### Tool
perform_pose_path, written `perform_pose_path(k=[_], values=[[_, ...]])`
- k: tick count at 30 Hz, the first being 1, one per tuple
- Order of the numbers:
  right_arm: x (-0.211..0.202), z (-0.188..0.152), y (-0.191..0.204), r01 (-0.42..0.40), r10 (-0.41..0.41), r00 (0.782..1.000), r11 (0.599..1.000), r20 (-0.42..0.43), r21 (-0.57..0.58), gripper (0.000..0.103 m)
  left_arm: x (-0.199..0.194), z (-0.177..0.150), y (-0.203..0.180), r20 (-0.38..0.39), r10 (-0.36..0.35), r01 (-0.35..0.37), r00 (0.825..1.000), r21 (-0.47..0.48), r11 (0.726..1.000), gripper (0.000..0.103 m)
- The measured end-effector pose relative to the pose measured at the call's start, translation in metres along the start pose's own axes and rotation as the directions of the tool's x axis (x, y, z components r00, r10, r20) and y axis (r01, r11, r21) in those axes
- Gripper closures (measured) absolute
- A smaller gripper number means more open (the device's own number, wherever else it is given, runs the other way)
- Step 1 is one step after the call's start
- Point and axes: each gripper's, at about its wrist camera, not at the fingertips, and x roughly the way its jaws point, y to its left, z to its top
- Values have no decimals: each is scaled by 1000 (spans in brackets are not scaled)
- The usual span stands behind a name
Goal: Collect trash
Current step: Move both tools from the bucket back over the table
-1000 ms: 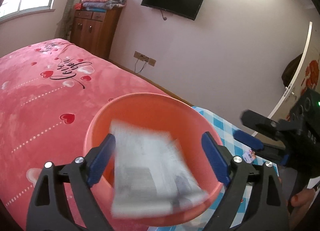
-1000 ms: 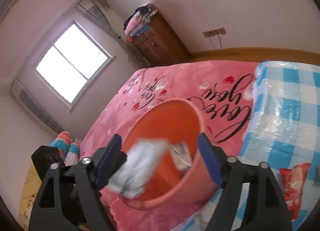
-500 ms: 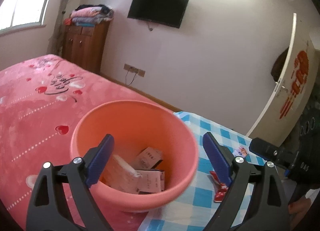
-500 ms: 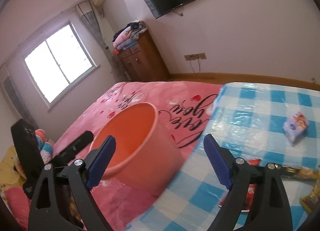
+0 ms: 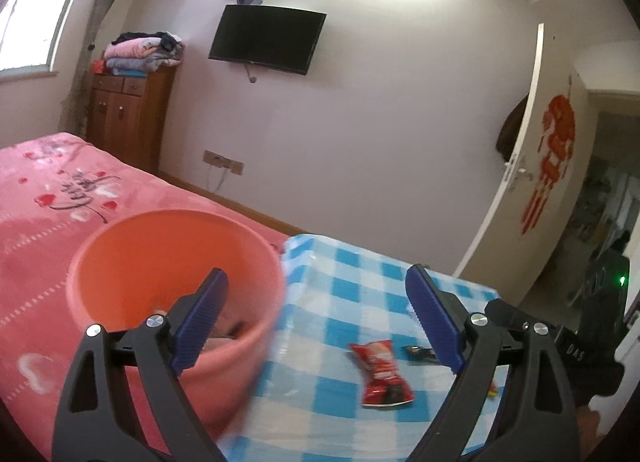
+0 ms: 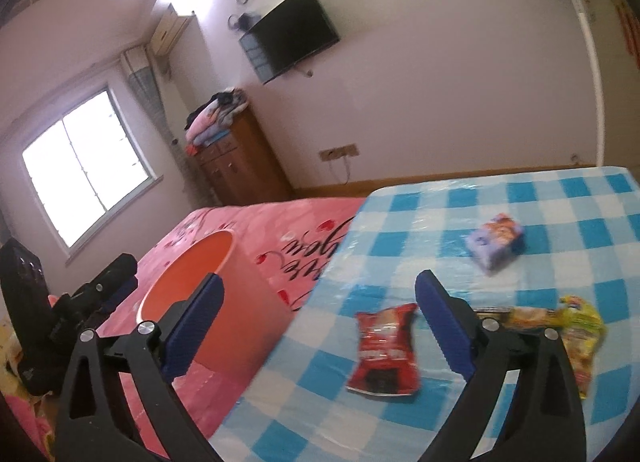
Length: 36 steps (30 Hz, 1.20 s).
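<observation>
An orange bin point(image 5: 132, 262) point(image 6: 224, 302) stands on the pink bedspread point(image 5: 36, 197) beside a blue-checked table point(image 5: 332, 394) point(image 6: 540, 201). Bits of trash show low inside the bin. A red snack packet point(image 5: 382, 370) point(image 6: 386, 350) lies flat on the table. My left gripper point(image 5: 316, 318) is open and empty, hanging between bin and packet. My right gripper point(image 6: 318, 320) is empty, its jaws still opening, above the table's near edge with the red packet just ahead. A small blue box point(image 6: 496, 242) and yellow wrappers point(image 6: 576, 326) lie further right.
A dark wrapper point(image 5: 420, 352) lies past the red packet. The other gripper's black body point(image 5: 592, 350) point(image 6: 36, 322) shows at each view's edge. A wooden dresser point(image 5: 128, 117), a wall TV point(image 5: 266, 43) and an open white door point(image 5: 520, 165) stand behind.
Both grippers let pale trash drop into the bin, then swung right from over the bin toward the checked table. The right jaws have spread wider.
</observation>
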Motion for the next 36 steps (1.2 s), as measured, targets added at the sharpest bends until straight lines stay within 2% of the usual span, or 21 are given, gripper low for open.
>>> perform_pose_path(k=[4, 8, 12, 17, 23, 29, 32, 36], values=[[-15, -7, -15, 45, -45, 998, 999, 33, -14, 6, 5, -13, -16, 1, -19, 19, 1000, -2, 1000, 12], [-25, -17, -25, 53, -52, 997, 998, 52, -20, 5, 4, -24, -31, 24, -48, 48, 999, 21, 999, 12], [-33, -25, -32, 77, -74, 995, 996, 67, -40, 5, 5, -34, -47, 37, -64, 62, 997, 46, 997, 7], [-42, -35, -40, 90, -85, 993, 994, 79, -57, 5, 13, -47, -58, -3, -71, 71, 997, 48, 996, 7], [-46, -49, -60, 78, -77, 994, 997, 72, -13, 5, 28, -65, -78, -81, -48, 56, 996, 106, 993, 7], [-48, -60, -81, 91, -92, 994, 996, 57, 19, 5, 41, -82, -89, -118, 21, -2, 993, 159, 987, 7], [-50, -64, -90, 93, -94, 994, 995, 55, 30, 5, 48, -92, -92, -156, 17, 8, 988, 158, 987, 7], [-52, -68, -104, 106, -108, 993, 993, 42, 48, 5, 63, -104, -97, -235, 34, 8, 971, 175, 985, 7]])
